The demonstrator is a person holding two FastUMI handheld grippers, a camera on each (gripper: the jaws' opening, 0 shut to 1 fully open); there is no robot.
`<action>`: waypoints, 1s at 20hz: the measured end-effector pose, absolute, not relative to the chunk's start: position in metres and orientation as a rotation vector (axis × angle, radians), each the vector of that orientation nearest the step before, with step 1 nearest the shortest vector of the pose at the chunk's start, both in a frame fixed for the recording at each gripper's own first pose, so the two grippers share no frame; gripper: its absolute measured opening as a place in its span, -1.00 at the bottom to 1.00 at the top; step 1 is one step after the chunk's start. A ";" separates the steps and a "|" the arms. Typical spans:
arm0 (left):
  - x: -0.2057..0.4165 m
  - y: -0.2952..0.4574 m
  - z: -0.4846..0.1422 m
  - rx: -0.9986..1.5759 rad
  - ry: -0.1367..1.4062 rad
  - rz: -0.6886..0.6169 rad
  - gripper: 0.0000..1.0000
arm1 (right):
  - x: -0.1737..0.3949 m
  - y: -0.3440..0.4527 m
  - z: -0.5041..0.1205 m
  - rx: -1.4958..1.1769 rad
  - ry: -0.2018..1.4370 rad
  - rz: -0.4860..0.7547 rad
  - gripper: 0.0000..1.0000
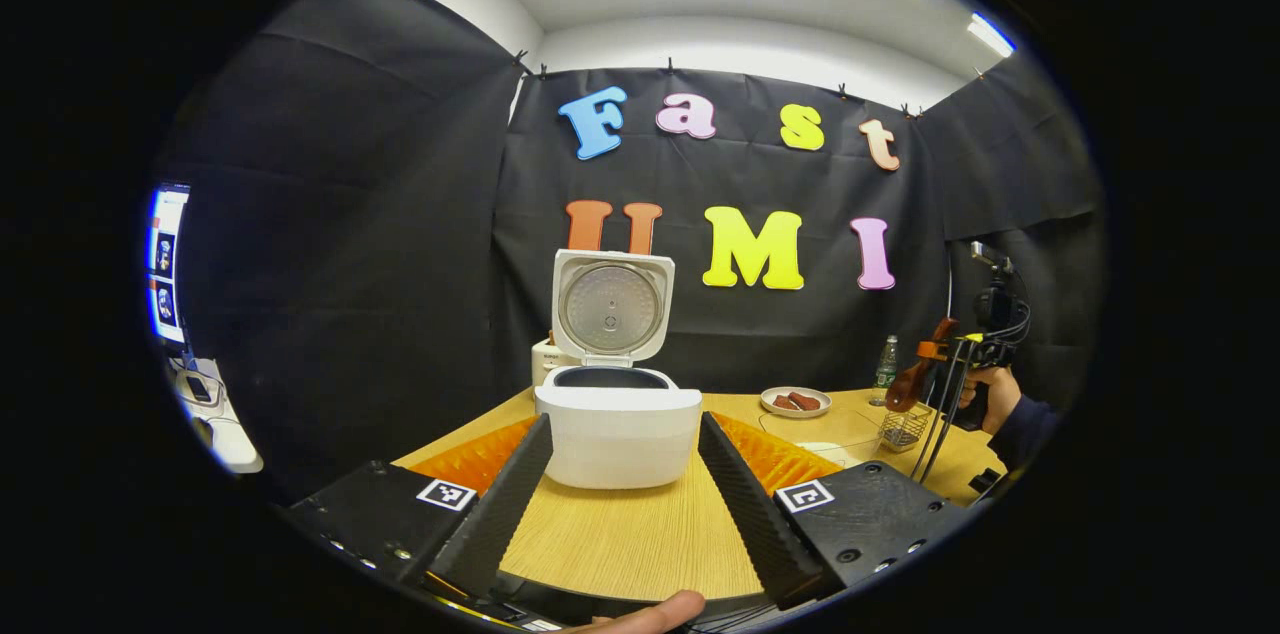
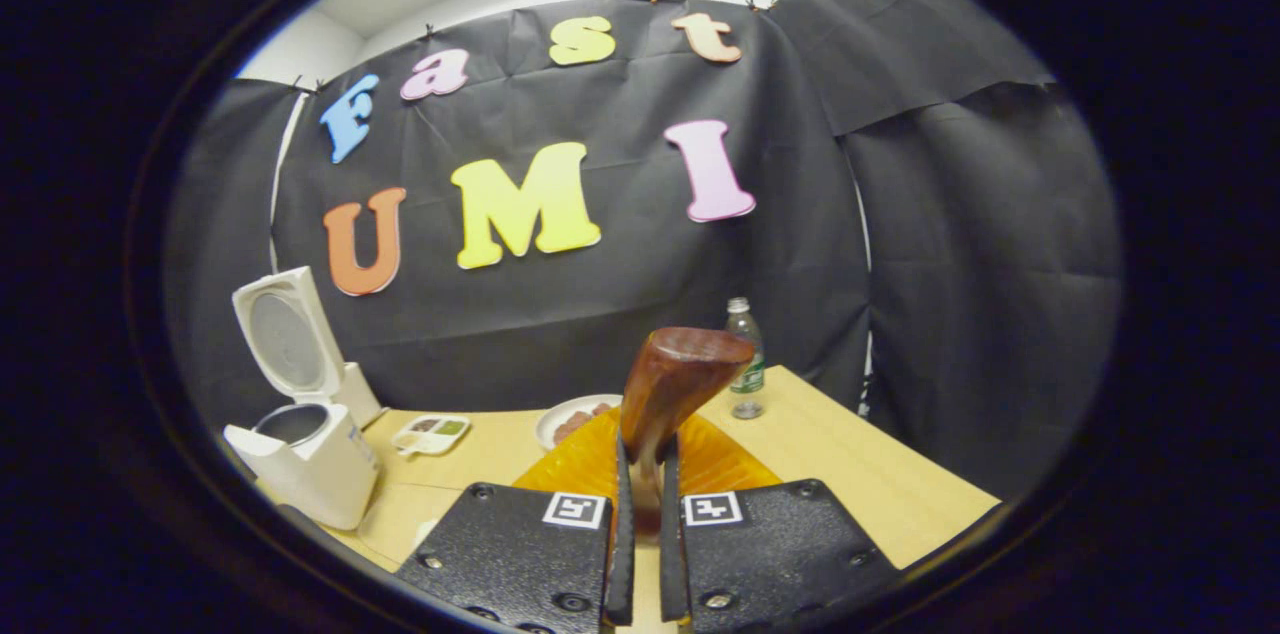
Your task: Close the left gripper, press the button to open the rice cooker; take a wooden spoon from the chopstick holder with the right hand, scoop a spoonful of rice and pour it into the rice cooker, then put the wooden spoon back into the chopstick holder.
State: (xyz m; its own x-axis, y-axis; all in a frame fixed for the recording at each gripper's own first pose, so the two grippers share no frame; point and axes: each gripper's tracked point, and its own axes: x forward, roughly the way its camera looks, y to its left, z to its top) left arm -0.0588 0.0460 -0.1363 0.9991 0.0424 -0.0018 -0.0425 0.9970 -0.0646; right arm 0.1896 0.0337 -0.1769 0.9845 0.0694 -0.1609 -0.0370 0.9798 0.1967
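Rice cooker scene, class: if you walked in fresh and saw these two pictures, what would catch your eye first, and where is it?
The white rice cooker stands on the wooden table with its lid flipped up, straight ahead of the open left gripper. In the right gripper view, the right gripper is shut on a wooden spoon whose bowl points upward. A plate of food and a water bottle sit farther back by the black cloth wall.

Spoon handle (image 2: 647, 484) perhaps between jaws.
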 end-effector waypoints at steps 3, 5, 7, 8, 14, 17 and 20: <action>-0.061 0.044 -0.134 -0.060 -0.006 0.034 0.87 | 0.185 0.071 -0.167 0.185 0.129 0.140 -0.70; -0.061 0.044 -0.136 -0.059 -0.004 0.031 0.88 | 0.183 0.089 -0.167 0.137 0.107 0.156 -0.70; -0.061 0.047 -0.141 -0.060 0.004 0.035 0.87 | 0.180 0.113 -0.179 0.102 0.112 0.194 -0.74; -0.061 0.047 -0.142 -0.062 0.007 0.033 0.87 | 0.181 0.123 -0.188 0.085 0.124 0.208 -0.70; -0.059 0.045 -0.147 -0.066 0.010 0.014 0.87 | 0.200 0.151 -0.251 -0.052 0.199 0.207 -0.70; -0.061 0.049 -0.149 -0.055 0.008 0.017 0.87 | 0.207 0.163 -0.279 -0.090 0.249 0.207 -0.70; -0.060 0.048 -0.152 -0.056 0.007 0.006 0.87 | 0.205 0.186 -0.285 -0.064 0.265 0.239 -0.70</action>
State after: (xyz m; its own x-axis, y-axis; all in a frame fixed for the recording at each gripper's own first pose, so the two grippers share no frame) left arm -0.0596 0.0481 -0.1516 1.0000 0.0059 -0.0075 -0.0064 0.9984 -0.0558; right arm 0.2053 0.1865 -0.2847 0.9370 0.2252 -0.2669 -0.2419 0.9698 -0.0311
